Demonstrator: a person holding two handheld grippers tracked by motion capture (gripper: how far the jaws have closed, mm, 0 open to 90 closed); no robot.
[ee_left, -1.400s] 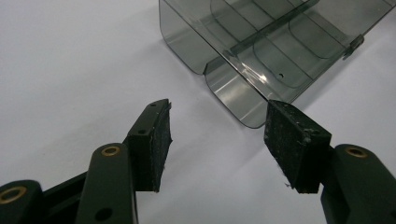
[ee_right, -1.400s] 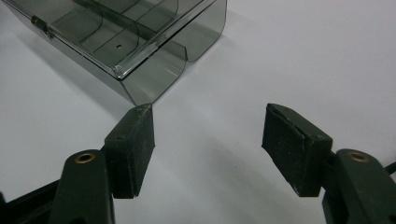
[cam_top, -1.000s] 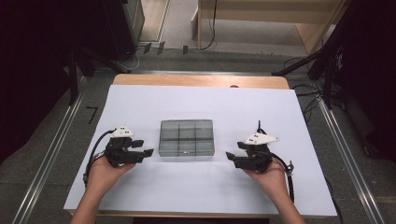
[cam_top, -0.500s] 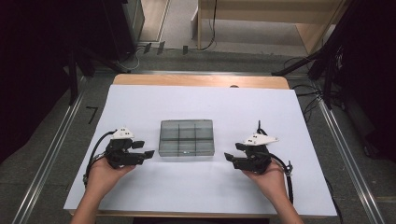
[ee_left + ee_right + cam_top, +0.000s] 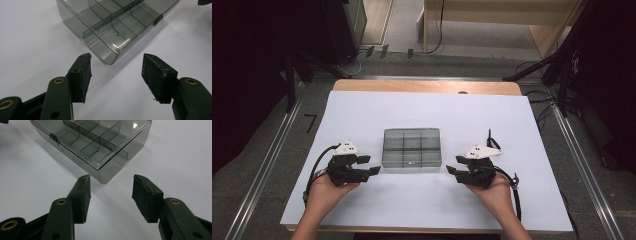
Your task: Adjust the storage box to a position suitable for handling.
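Note:
A smoky clear plastic compartment box (image 5: 412, 147) with its lid shut lies in the middle of the white table cover (image 5: 427, 115). My left gripper (image 5: 371, 166) rests just left of the box's near left corner (image 5: 110, 56), jaws open and empty. At the near right corner (image 5: 101, 176) of the box, my right gripper (image 5: 453, 171) points toward it. Its jaws have just been closing a little but stand open with nothing between them. Both grippers are apart from the box.
The table's wooden far edge (image 5: 427, 86) shows beyond the cover. Metal rails (image 5: 267, 160) run along both sides on the floor. Cables and dark stands (image 5: 552, 70) lie behind the table. A small latch (image 5: 53, 137) sits on the box's front.
The right gripper's jaws stand a little narrower than before. Both hands stay in place beside the box.

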